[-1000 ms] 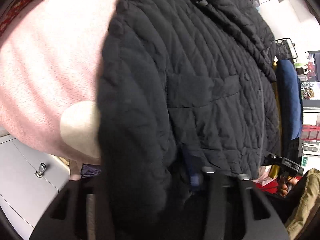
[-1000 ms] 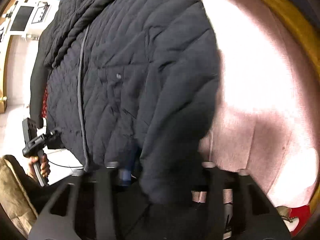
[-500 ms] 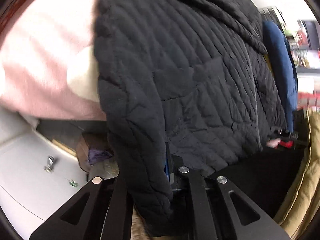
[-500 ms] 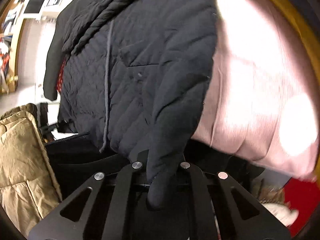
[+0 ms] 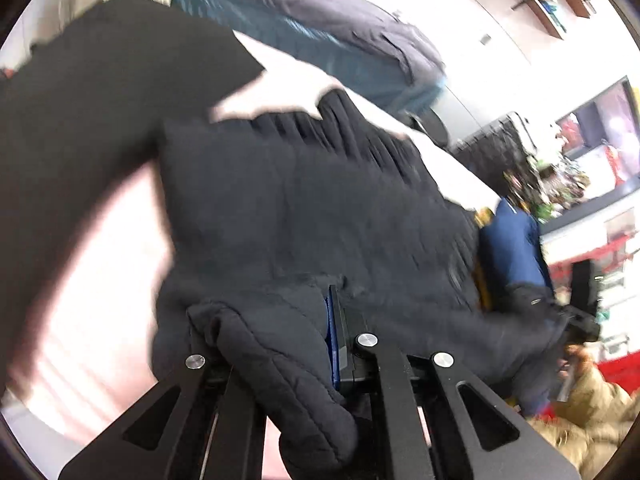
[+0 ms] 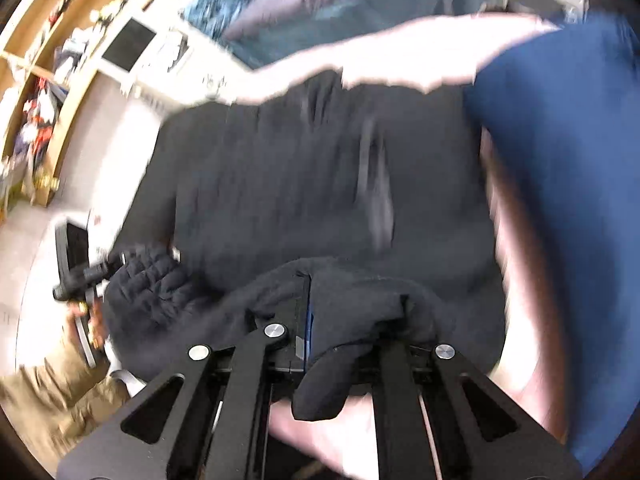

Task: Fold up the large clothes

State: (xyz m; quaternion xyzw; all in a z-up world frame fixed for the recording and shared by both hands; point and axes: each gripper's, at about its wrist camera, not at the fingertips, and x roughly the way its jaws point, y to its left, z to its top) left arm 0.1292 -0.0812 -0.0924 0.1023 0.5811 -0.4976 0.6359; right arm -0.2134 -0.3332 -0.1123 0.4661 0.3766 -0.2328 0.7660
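A black quilted jacket (image 5: 312, 208) is lifted off a pink blanket (image 5: 88, 320) and fills the middle of both views, blurred by motion. My left gripper (image 5: 332, 320) is shut on the jacket's lower edge, with a fold of quilted cloth (image 5: 280, 368) bunched over its fingers. My right gripper (image 6: 308, 312) is shut on the jacket's (image 6: 320, 176) other lower edge, and a flap of it (image 6: 332, 376) hangs down between the fingers. The pads are mostly hidden by fabric. The left gripper (image 6: 76, 264) shows at the left of the right wrist view.
A dark blue garment (image 6: 568, 200) lies to the right of the jacket, and another bluish garment (image 5: 320, 40) lies beyond it. Tan cloth (image 5: 588, 412) sits low at the side. Shelves (image 6: 44, 80) and a cluttered room surround the pink blanket (image 6: 520, 320).
Both grippers closed on the jacket's lower edge and then rose and swung, lifting the jacket. The far garments and the room now show above it.
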